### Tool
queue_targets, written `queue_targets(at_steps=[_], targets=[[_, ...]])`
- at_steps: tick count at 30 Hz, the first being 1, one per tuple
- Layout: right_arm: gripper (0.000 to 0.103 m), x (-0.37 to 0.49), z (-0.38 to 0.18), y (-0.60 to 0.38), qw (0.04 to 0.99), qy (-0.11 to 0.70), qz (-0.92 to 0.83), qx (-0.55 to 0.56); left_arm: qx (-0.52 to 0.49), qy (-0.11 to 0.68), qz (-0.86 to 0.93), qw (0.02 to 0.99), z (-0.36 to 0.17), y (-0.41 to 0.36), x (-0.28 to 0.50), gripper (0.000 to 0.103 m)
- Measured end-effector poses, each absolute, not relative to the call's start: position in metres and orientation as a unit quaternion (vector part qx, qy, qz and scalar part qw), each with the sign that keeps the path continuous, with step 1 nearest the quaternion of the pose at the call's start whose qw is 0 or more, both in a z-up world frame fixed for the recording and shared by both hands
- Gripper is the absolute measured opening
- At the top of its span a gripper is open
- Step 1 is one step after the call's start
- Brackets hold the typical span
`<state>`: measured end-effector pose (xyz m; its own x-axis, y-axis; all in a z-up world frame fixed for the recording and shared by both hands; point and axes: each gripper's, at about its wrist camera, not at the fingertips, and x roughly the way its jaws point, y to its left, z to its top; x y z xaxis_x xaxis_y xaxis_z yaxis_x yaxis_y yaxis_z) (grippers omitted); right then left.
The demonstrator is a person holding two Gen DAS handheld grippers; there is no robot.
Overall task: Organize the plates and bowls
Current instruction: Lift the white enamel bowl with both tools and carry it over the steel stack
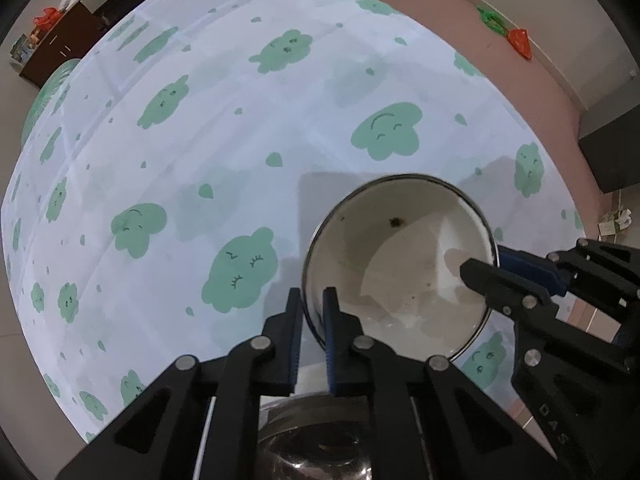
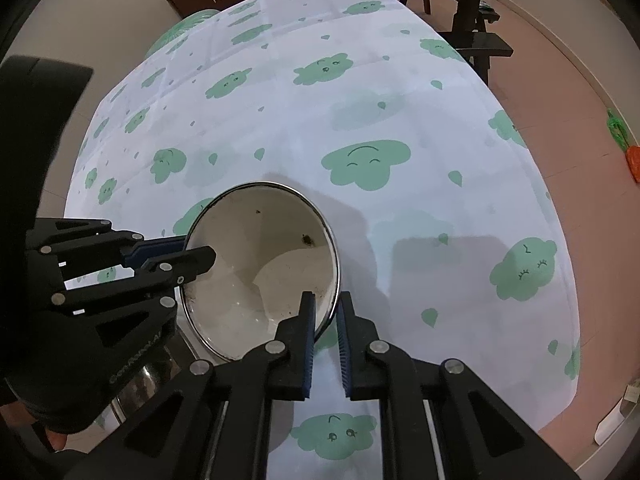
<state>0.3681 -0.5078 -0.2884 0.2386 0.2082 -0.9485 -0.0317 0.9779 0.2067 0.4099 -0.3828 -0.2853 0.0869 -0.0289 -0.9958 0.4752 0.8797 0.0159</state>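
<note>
A round white enamel bowl (image 1: 400,264) with a thin metal rim sits tilted above the cloud-printed surface (image 1: 240,140), each hand-held gripper, left (image 1: 313,312) and right (image 2: 326,312), pointing steeply down, clenched on opposite rim edges.

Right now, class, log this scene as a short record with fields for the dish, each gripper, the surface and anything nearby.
dish: white bowl, metal-rimmed, dark specks inside
left gripper: jaws shut on the bowl's rim, one inside, one outside
right gripper: jaws shut on the opposite rim
surface: tablecloth, white with green clouds
nearby: shiny metal bowl under the left gripper
</note>
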Motion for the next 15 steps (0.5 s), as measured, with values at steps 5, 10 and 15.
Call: queue_targets(at_steps=[5, 10, 15], targets=[[0.012, 0.367, -0.276, -0.509, 0.790, 0.604, 0.077, 0.074, 0.167, 0.646, -0.177, 0.723, -0.274, -0.380, 0.409, 0.007], [0.012, 0.368, -0.263, -0.508, 0.795, 0.597, 0.077, 0.073, 0.163, 0.641, -0.178, 0.728, -0.264, -0.378, 0.403, 0.007], [0.012, 0.365, -0.250, -0.504, 0.800, 0.591, 0.079, 0.067, 0.157, 0.637, -0.177, 0.734, -0.252, -0.375, 0.403, 0.007]])
